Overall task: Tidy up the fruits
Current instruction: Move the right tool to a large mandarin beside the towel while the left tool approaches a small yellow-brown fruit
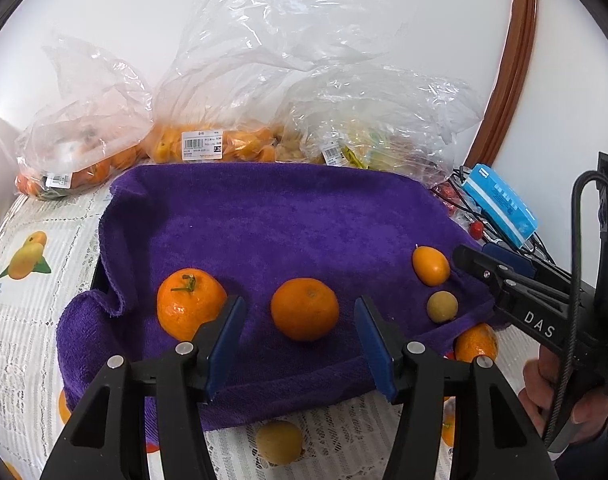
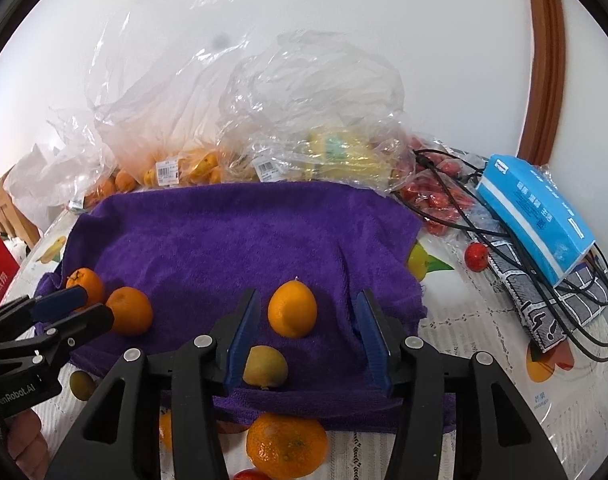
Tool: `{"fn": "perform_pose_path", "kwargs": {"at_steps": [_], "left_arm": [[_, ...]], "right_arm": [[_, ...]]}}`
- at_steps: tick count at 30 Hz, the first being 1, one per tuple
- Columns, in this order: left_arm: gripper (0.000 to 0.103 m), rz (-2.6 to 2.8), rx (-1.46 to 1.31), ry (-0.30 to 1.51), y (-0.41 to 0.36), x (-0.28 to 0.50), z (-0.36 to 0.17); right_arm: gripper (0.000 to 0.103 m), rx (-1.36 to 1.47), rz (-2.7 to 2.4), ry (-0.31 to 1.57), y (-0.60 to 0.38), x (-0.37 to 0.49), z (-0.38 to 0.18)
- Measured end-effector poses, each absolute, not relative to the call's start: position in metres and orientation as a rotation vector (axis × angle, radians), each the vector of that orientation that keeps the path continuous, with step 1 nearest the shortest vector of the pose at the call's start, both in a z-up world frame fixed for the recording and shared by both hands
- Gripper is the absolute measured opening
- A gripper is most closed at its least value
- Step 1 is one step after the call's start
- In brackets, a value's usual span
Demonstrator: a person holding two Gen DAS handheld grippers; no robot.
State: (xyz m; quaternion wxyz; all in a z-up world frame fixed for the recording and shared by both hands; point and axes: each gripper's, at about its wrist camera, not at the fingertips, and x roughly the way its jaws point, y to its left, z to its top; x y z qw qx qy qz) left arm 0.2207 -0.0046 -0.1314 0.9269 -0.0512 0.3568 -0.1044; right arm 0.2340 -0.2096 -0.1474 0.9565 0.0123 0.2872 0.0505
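Currently both claws hang over the near edge of a purple towel (image 1: 263,216) spread on the table (image 1: 27,304), each tilted down toward it; left claw (image 1: 299,344) moderately parted, nothing between the pads, a round orange (image 1: 304,309) lying just ahead of the gap and centred on it; a stemmed tangerine (image 1: 188,307) sits just beside the left finger's outer side; right claw (image 2: 308,340) likewise moderately parted and holding nothing, a small yellow-green fruit (image 2: 265,366) close against its left pad (image 2: 239,344), whether touching I cannot tell; an egg-shaped orange fruit (image 2: 292,310) lies just ahead of that gap, pointed end away from the claw, so its long axis runs roughly along the fingers; judgement: each hand is nearer its own pair, left for the two round ones, right for the two small ones; loose fruit also lies off the towel, below the claws, including a tangerine (image 2: 286,446) under the right one; bagged fruit (image 1: 207,144) well beyond the towel's far edge; where the sorted fruit should go cannot be told.
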Motion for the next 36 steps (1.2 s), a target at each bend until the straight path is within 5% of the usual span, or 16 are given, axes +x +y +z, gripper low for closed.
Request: {"fn": "perform_pose_path", "kwargs": {"at_steps": [36], "left_arm": [[0.055, -0.185, -0.185, 0.681, 0.012, 0.149, -0.137]], "right_arm": [[0.05, 0.083, 0.161, 0.633, -0.226, 0.156, -0.182]]}}
